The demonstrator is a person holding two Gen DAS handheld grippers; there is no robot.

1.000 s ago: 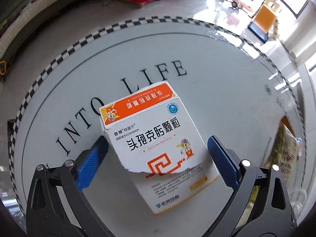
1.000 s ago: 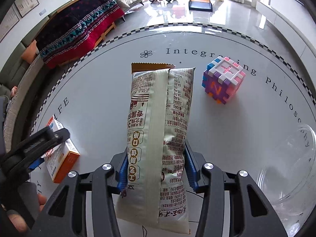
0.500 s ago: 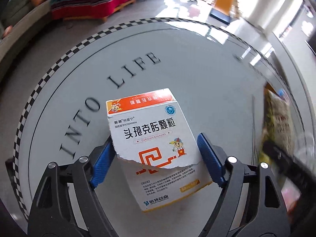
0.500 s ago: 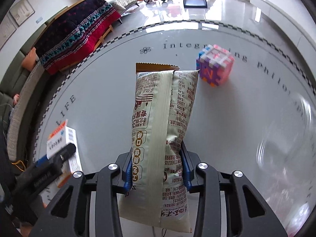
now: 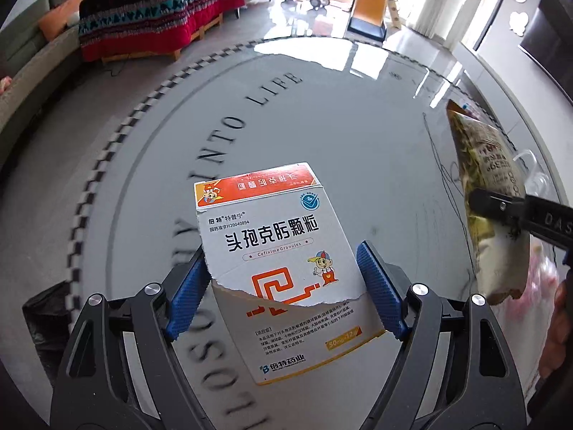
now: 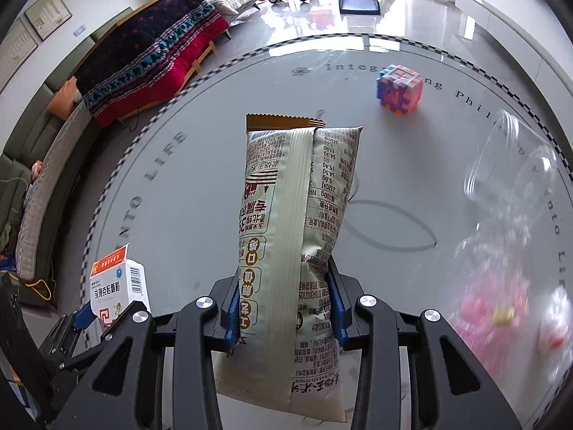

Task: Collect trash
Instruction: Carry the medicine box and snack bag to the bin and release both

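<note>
My left gripper [image 5: 286, 286] is shut on a torn white and orange medicine box [image 5: 279, 251] and holds it above the round grey table [image 5: 340, 125]. The box also shows in the right wrist view [image 6: 118, 286]. My right gripper [image 6: 284, 304] is shut on a tall cream snack bag [image 6: 293, 251], held upright above the table. The bag also shows at the right of the left wrist view [image 5: 490, 197].
A pink and purple puzzle cube [image 6: 399, 87] stands at the far side of the table. A clear plastic container [image 6: 508, 165] lies at the right, with blurred pink and white items [image 6: 490, 308] below it. A sofa with a red patterned blanket [image 6: 150, 61] stands beyond the table.
Both grippers have lifted and swung with their loads. The left gripper has closed on the box. The puzzle cube and clear container now sit further right in the right wrist view.
</note>
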